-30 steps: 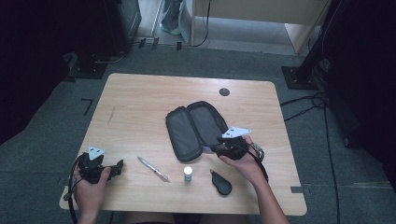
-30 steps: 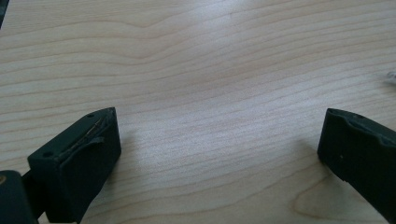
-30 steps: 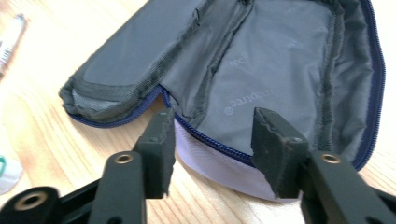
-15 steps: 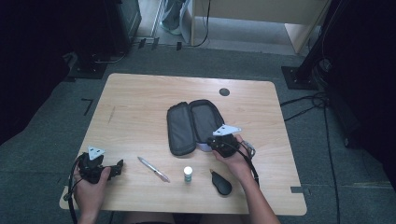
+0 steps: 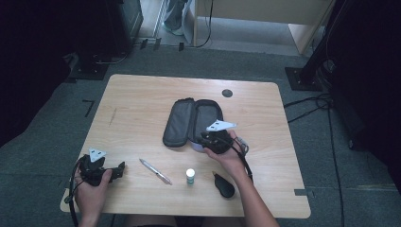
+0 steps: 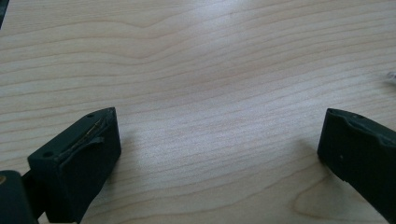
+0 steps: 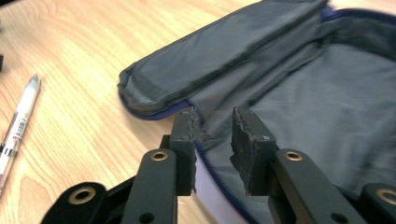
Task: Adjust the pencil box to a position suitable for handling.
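- One case (image 5: 191, 122) lies unzipped and spread flat at mid-worktop, its two halves splayed so the inside is free for loading.
- Right gripper (image 7: 212, 140) sits at the case's near edge; its jaws have just been opening and now stand a little apart astride the rim, pads not pressing on the fabric, likely letting go after spreading it.
- Near that hand, a small bottle (image 5: 190, 176) and a dark pouch-like thing (image 5: 223, 186) wait, with a pen (image 5: 155, 171) to their left.
- Left gripper (image 6: 219, 158) rests at the worktop's (image 5: 142, 101) near-left corner, jaws wide apart over bare wood, holding nothing.
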`<act>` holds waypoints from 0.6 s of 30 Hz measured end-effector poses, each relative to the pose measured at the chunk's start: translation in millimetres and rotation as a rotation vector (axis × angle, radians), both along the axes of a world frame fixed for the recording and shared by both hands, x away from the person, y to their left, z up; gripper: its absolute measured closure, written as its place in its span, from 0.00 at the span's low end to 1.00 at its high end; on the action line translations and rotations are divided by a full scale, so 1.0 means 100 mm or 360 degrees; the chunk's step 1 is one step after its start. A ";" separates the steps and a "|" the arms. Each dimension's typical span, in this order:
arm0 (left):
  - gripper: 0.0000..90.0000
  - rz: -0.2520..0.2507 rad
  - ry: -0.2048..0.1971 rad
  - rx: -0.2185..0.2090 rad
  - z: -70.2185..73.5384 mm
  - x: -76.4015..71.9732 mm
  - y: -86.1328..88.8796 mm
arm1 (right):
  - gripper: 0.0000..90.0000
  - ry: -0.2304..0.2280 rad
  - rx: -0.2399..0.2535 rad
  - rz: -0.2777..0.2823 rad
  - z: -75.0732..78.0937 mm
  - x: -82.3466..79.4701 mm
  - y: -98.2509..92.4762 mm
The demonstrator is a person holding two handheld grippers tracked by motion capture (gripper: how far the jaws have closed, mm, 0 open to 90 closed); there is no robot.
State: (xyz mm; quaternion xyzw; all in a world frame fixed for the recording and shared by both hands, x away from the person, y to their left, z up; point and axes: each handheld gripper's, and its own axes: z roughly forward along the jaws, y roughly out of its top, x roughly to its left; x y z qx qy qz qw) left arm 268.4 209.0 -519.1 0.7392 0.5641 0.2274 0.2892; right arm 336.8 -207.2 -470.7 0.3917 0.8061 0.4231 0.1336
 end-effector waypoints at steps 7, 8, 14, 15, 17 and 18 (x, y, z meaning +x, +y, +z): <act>0.00 0.0001 0.0000 0.0000 0.00 0.00 0.00 | 0.63 0.0105 0.0017 0.0041 -0.05 -0.06 -0.35; 0.00 0.0001 0.0000 0.0000 0.00 0.00 0.00 | 0.63 0.0105 0.0017 0.0041 -0.05 -0.06 -0.35; 0.00 0.0000 0.0000 0.0001 0.00 0.00 0.00 | 0.85 0.0088 -0.0114 0.0072 -0.15 -0.15 -0.27; 0.00 0.0000 0.0000 0.0000 0.00 0.00 0.00 | 0.88 0.0083 -0.0115 0.0074 -0.15 -0.16 -0.24; 0.00 0.0000 0.0000 0.0001 0.00 0.00 0.00 | 0.92 0.0089 -0.0118 0.0071 -0.16 -0.17 -0.17; 0.00 0.0000 -0.0001 0.0001 0.00 0.00 0.00 | 0.93 0.0088 -0.0119 0.0071 -0.16 -0.17 -0.12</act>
